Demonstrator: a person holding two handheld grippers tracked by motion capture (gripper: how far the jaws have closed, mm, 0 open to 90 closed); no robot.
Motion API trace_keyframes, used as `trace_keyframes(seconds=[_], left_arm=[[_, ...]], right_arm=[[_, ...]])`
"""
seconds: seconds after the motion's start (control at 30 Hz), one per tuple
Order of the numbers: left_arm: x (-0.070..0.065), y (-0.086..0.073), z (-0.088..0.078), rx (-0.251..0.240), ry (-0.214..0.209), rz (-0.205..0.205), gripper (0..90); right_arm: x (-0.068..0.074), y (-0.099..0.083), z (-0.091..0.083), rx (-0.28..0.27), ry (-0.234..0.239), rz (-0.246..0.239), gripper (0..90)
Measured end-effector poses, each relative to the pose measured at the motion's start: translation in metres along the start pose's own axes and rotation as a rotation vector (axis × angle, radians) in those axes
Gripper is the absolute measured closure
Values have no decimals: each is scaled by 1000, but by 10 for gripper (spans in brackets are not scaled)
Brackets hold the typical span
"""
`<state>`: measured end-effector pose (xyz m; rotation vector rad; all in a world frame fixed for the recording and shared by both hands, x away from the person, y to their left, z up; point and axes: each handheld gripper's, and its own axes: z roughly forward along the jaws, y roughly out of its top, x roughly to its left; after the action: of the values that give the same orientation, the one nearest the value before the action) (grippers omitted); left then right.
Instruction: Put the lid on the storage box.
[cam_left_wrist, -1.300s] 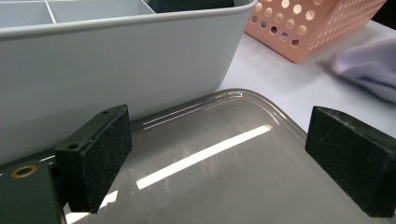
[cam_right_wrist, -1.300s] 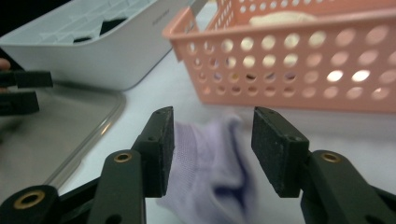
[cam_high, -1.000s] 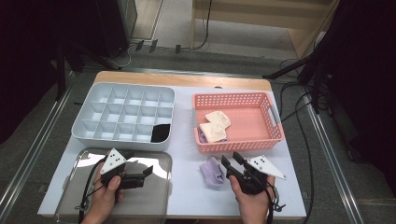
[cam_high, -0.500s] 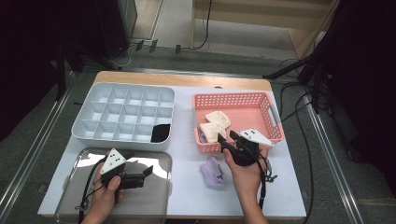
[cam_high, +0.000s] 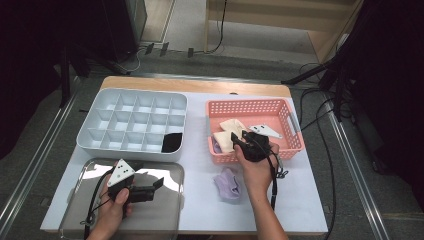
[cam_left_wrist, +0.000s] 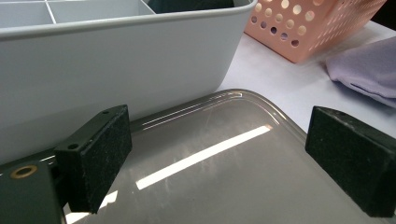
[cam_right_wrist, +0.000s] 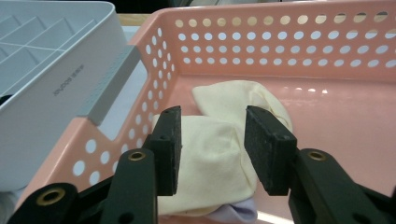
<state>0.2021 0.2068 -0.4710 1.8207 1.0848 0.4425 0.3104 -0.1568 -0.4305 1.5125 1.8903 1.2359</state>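
Cream cloth between closing, not yet gripping right jaws, pink basket, white tabletop.

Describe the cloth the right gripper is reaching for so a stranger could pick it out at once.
Find the pink basket on the right half of the table, beside the grey divided tray. At its near left end lie folded cloths; the right gripper hangs over the cream cloth. It is pale yellow and lies on top, unlike the lilac cloth peeking out beneath it.
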Motion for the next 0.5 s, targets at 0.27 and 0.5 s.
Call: trace_keyframes(seconds=[0.27, 0.5], left_arm=[[0, 0, 0, -2, 2, 4, 76], [0, 0, 0, -2, 2, 4, 76]], right_arm=[[-1, 8, 9, 48, -7, -1, 600], [-3, 12, 25, 117, 6, 25, 594]])
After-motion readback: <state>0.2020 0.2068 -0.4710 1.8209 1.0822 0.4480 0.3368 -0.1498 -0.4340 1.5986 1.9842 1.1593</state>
